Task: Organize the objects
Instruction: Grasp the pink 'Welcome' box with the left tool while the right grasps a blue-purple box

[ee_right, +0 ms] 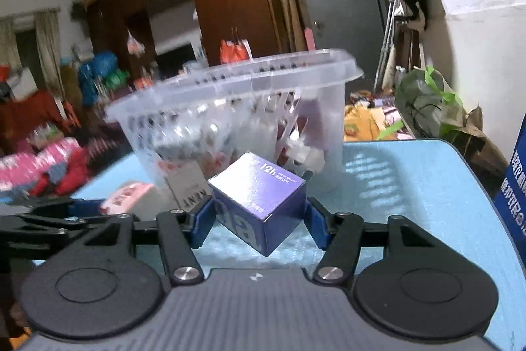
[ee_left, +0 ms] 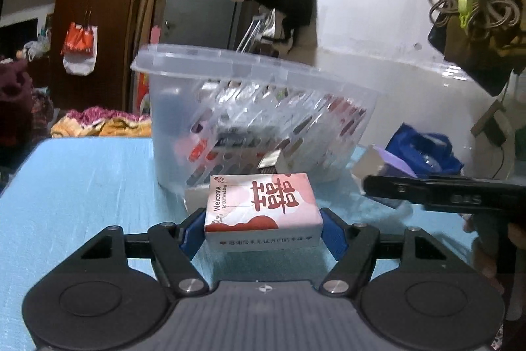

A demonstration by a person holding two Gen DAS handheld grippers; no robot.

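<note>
My left gripper (ee_left: 263,216) is shut on a pink and white wedding box (ee_left: 263,206), held just above the light blue table (ee_left: 82,186) in front of a clear plastic basket (ee_left: 250,120) that holds several items. My right gripper (ee_right: 259,213) is shut on a purple box (ee_right: 259,199) marked "12h", tilted, in front of the same basket (ee_right: 236,107). The right gripper shows as a black bar in the left wrist view (ee_left: 443,193). The pink box (ee_right: 128,196) and the left gripper (ee_right: 49,219) show at the left of the right wrist view.
A grey card marked "MINT" (ee_right: 190,186) leans against the basket. A blue bag (ee_left: 424,150) lies at the table's right. A blue carton (ee_right: 516,183) stands at the far right edge. Clutter and clothes lie beyond the table.
</note>
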